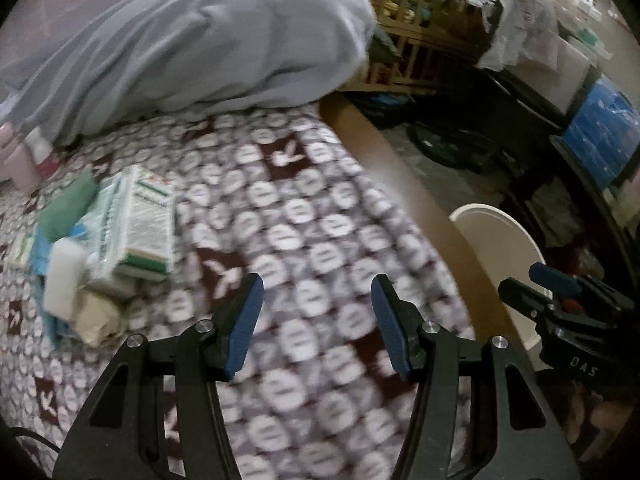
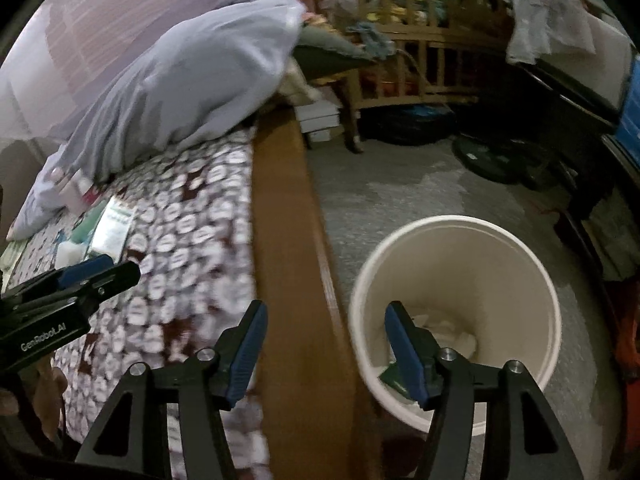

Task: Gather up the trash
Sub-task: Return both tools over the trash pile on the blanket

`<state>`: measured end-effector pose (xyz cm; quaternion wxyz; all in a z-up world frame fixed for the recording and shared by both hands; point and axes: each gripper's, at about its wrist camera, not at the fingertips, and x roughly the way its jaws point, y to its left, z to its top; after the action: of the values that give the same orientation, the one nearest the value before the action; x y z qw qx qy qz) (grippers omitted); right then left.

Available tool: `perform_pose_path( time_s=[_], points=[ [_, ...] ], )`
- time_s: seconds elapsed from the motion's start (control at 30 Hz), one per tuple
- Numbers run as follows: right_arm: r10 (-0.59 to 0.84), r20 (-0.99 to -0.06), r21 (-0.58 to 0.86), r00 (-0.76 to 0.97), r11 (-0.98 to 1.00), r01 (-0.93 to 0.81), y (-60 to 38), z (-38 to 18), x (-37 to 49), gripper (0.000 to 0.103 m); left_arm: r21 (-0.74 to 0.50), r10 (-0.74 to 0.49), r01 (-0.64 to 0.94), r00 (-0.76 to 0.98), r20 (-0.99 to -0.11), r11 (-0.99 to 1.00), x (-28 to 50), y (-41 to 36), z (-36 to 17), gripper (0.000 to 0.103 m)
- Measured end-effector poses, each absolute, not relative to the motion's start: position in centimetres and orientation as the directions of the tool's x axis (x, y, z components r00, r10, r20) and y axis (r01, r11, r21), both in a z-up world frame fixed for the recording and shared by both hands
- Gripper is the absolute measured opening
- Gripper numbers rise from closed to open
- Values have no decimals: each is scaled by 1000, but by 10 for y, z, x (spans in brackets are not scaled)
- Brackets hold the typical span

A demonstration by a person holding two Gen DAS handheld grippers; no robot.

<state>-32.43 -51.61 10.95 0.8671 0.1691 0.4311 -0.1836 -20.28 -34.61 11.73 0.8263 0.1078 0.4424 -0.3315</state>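
Observation:
A heap of trash lies on the patterned bedspread [image 1: 304,216] at the left: a white-and-green carton [image 1: 144,220], a green wad [image 1: 68,208], a white block [image 1: 64,276] and crumpled brown paper [image 1: 98,320]. My left gripper [image 1: 318,284] hangs open over the bedspread to the right of that heap, nothing between its blue pads. My right gripper [image 2: 326,308] is open and empty too, above the wooden bed rail [image 2: 288,240]. Beside the bed on the floor stands a white bin [image 2: 452,220], with white paper [image 2: 448,328] and a green scrap [image 2: 392,376] at its bottom.
A grey-blue pillow [image 1: 208,40] fills the head of the bed. Past the rail lies grey carpet [image 2: 400,184], then a wooden crib [image 2: 420,48] full of clutter, a dark fan base [image 2: 496,156] and dark furniture with a blue box [image 1: 600,136] at the right.

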Motion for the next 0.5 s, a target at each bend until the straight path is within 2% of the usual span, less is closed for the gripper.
perform_pose_path(
  time_s=[0.5],
  points=[
    [-18,-827,150,562,956,251,-416,96,-252,62,-76,-326,466,486,-811,882,-166,-214,113,55]
  ],
)
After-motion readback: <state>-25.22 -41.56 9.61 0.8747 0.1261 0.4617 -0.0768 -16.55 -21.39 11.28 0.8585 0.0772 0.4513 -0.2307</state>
